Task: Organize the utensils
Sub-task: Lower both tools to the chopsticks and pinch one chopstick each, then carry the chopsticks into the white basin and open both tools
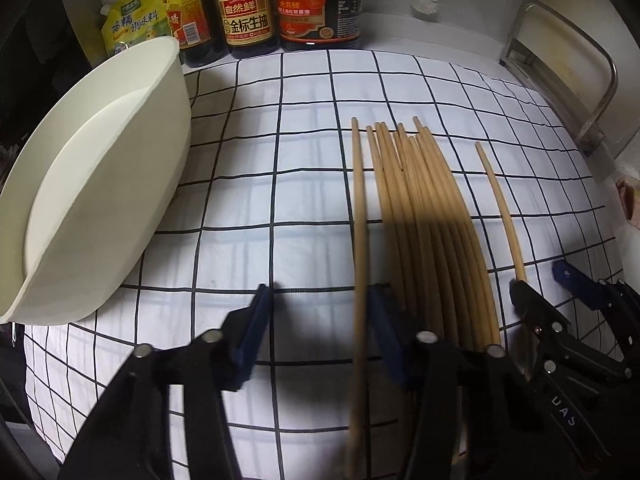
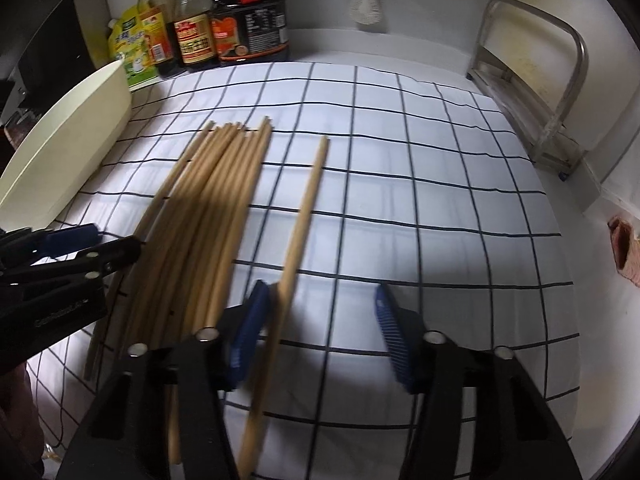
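Though light and stiff, chopsticks likely roll; between parted left gripper fingers, one; right gripper likewise spread.

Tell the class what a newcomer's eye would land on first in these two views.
First, the bundle of wooden chopsticks fanned across the middle of the checked cloth, one stray chopstick lying apart on its right. Next, the cream tub tilted at the left edge, with sauce bottles lined up behind.
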A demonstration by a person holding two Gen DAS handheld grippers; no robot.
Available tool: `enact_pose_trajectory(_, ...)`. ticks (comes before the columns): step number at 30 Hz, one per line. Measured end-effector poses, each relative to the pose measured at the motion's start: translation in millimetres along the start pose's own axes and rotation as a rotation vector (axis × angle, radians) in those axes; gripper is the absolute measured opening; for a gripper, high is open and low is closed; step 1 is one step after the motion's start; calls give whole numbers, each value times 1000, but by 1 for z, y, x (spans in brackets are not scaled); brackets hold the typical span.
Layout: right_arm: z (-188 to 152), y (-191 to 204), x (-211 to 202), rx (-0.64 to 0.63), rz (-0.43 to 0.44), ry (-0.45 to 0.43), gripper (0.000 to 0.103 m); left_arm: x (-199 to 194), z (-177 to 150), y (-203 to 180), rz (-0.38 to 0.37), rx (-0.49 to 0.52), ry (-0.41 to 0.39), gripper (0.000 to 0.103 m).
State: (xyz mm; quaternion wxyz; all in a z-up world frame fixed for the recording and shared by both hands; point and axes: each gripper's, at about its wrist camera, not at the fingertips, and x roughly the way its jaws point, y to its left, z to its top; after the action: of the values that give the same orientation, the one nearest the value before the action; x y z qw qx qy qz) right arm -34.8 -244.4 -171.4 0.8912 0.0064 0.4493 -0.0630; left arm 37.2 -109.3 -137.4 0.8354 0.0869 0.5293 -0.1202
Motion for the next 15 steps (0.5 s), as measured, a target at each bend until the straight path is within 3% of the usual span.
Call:
enact_pose_trajectory(1, 0, 3, -1, -12, 8, 1, 39, -1, 0, -1, -2, 3, 0, 35)
enact_pose_trajectory(3, 1, 8, -2, -37, 16, 5, 25, -1, 1, -1, -23, 3, 7, 11)
enact_pose_trajectory(4, 2, 11, -2, -47, 16, 8, 13, -1, 1, -1, -22, 3, 9, 9)
enact_pose_trajectory(5, 3, 14, -2, -56, 8, 11, 8, 0, 1, -2, -24, 2, 10, 8)
enact_pose_trajectory(15, 12, 4, -13, 10, 52, 20, 6, -11, 5, 8, -89, -25, 29, 7)
